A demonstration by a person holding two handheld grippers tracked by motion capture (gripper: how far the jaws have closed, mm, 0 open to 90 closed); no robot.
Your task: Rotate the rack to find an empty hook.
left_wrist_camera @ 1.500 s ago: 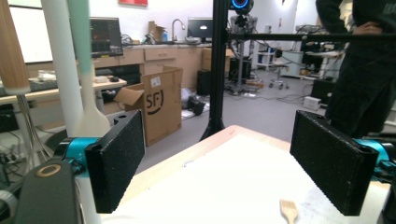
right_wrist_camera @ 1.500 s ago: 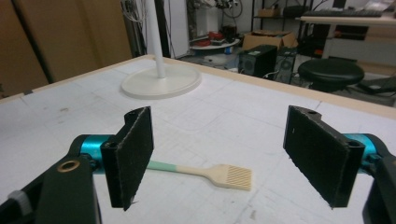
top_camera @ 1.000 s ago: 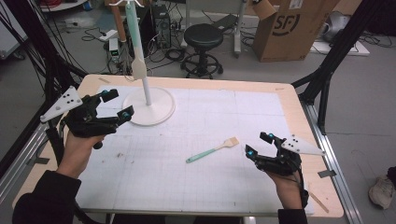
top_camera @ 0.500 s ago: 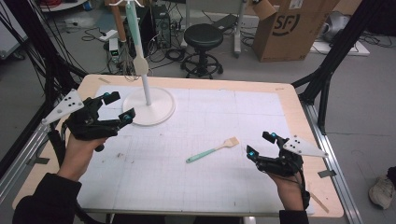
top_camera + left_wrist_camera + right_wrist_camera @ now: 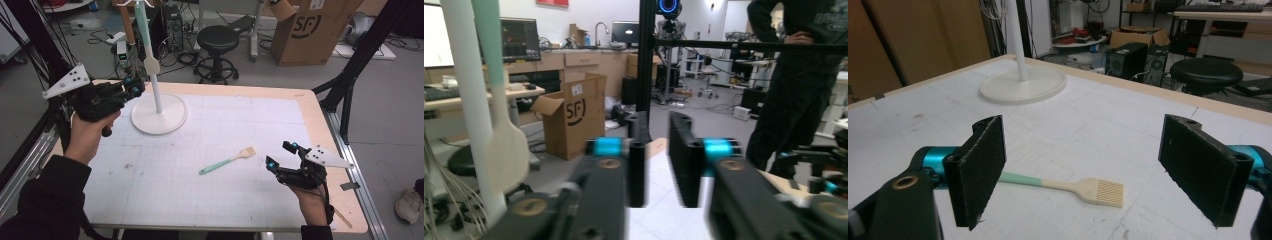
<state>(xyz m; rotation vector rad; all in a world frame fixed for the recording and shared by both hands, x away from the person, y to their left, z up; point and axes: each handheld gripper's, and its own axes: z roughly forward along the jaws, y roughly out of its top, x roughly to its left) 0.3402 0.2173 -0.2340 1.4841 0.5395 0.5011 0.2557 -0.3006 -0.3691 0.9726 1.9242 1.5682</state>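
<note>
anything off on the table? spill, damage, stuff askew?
Nothing stands out. The brush lies flat on the table, the stand is upright with a spatula hanging from it. No spill or damage shows.

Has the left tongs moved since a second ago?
Yes. The left tongs rose and pulled back from the stand's white base; its jaws have just been closing, nothing between them.

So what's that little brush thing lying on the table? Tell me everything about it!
The brush is a small basting brush with a mint-green handle that turns cream toward a flat, ribbed, square head. It looks like soft plastic or silicone. It lies flat and slanted on the white gridded table, head pointing toward the right hand-held gripper. Nothing touches it; in the right gripper view it lies on the table beyond the open jaws.
</note>
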